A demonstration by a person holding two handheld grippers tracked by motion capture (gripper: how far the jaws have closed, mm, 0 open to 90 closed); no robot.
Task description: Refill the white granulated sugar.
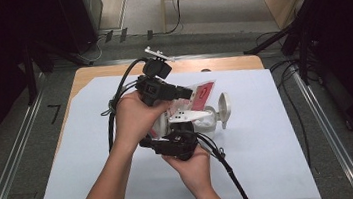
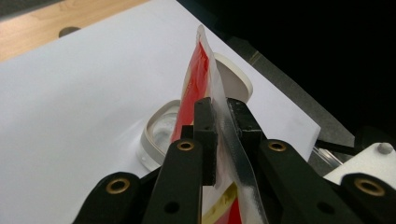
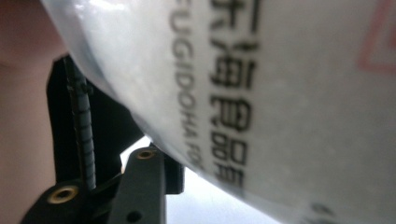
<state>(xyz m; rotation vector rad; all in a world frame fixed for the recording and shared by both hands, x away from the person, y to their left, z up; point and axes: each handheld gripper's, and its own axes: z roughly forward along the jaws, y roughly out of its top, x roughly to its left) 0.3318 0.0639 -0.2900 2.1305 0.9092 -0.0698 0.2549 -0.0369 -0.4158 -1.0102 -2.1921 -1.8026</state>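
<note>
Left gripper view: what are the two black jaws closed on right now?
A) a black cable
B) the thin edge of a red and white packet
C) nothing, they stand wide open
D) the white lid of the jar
B: in the left gripper view the left gripper has its jaws pressed together on the packet, whose thin edge rises between them above the jar.

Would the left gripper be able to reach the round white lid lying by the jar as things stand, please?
Probably not at once: the left gripper is shut on the red and white packet. The path to the lid looks free, but the packet would have to go first.
</note>
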